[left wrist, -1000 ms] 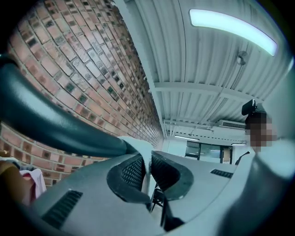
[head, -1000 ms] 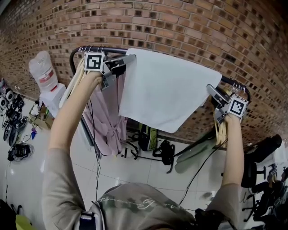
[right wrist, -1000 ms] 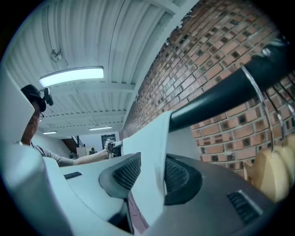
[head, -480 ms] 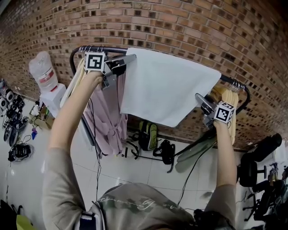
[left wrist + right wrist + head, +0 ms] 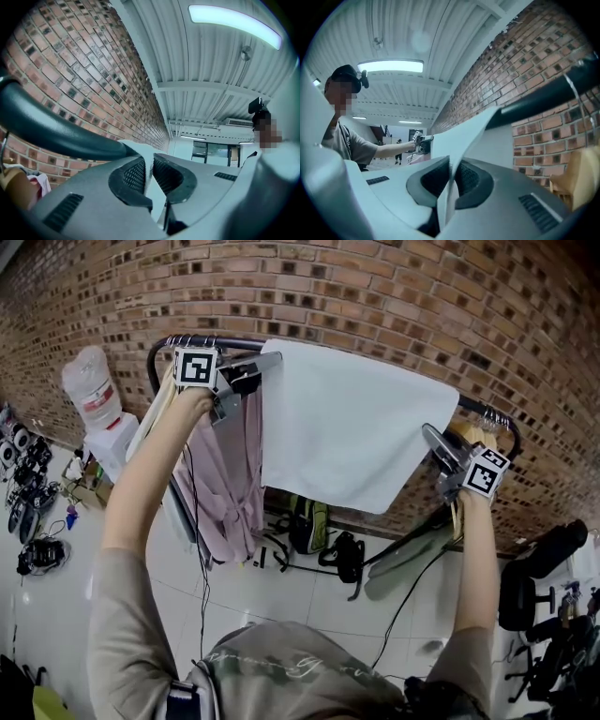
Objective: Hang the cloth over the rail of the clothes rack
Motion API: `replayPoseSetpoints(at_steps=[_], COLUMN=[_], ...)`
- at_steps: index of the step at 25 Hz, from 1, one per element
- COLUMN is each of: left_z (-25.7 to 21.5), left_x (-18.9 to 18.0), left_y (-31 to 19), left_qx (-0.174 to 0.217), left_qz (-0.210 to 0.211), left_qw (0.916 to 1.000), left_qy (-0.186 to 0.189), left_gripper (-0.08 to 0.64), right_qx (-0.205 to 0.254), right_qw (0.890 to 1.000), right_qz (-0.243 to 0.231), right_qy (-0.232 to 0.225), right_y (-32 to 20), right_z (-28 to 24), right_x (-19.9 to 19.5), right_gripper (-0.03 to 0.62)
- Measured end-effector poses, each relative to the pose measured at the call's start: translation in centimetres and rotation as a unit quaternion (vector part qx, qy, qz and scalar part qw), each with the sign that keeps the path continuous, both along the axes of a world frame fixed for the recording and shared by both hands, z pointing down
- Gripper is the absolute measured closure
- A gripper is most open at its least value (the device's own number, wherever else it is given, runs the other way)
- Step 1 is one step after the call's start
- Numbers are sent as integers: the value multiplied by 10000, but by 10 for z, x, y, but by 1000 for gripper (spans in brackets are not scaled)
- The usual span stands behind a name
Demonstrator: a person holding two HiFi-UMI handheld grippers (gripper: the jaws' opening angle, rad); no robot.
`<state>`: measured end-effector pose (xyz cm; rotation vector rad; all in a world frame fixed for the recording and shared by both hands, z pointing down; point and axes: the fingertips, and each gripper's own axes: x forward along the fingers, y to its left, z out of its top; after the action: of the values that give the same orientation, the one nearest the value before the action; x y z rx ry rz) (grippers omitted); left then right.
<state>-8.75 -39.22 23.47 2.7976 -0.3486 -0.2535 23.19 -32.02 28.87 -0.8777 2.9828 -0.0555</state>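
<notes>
A white cloth (image 5: 352, 427) hangs draped over the dark rail (image 5: 234, 341) of the clothes rack, in front of a brick wall. My left gripper (image 5: 274, 359) is shut on the cloth's upper left corner at the rail; in the left gripper view the thin cloth (image 5: 136, 146) runs between the pads beside the rail (image 5: 47, 129). My right gripper (image 5: 429, 434) has just closed its jaws on the cloth's right edge. The right gripper view shows the white sheet (image 5: 464, 140) pinched between its pads, below the rail (image 5: 548, 96).
Pink garments (image 5: 230, 484) hang at the rail's left end, and wooden hangers (image 5: 473, 435) at its right end, close to my right gripper. A water dispenser (image 5: 94, 404) stands at the left. Bags (image 5: 309, 526) lie on the tiled floor below, and a chair (image 5: 534, 568) stands at the right.
My right gripper swung left from the hangers to the cloth's right edge and shut on it. The cloth's right side now hangs straighter. The left gripper has stayed put.
</notes>
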Motion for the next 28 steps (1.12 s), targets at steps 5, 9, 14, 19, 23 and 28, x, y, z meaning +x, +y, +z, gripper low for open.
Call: replayPoseSetpoints(at_steps=[5,9,14,19,23,28], left_z=[-5,-12,-5,4,8,16], left_x=[2,4,6,2,5,4], left_y=[-1,-4,-4,1,1,-2], left_qx=[137,99,145,20,218,191], left_qz=[-73,-147,-205,-195,-164,-251], left_qw=[9999,9996,9979,9972,9950,9950], left_qy=[-77,-198,-603,-719,-958,-952], left_gripper=[540,540,540,534,502,483], right_qx=[139,57,-70,9,-160,-586], right_qw=[9998,9997,9998,9994,9990,9967], right_qz=[133,206,118,325,389,505], right_qy=[-32,-78,-153,100,123,-242], right_y=[0,-8,-14,-20,-19,-15], right_z=[-33,-43,-31,-21,-21,-16], right_x=[14,18,13,14,14,16], right_gripper=[572,572,572,572,571,476])
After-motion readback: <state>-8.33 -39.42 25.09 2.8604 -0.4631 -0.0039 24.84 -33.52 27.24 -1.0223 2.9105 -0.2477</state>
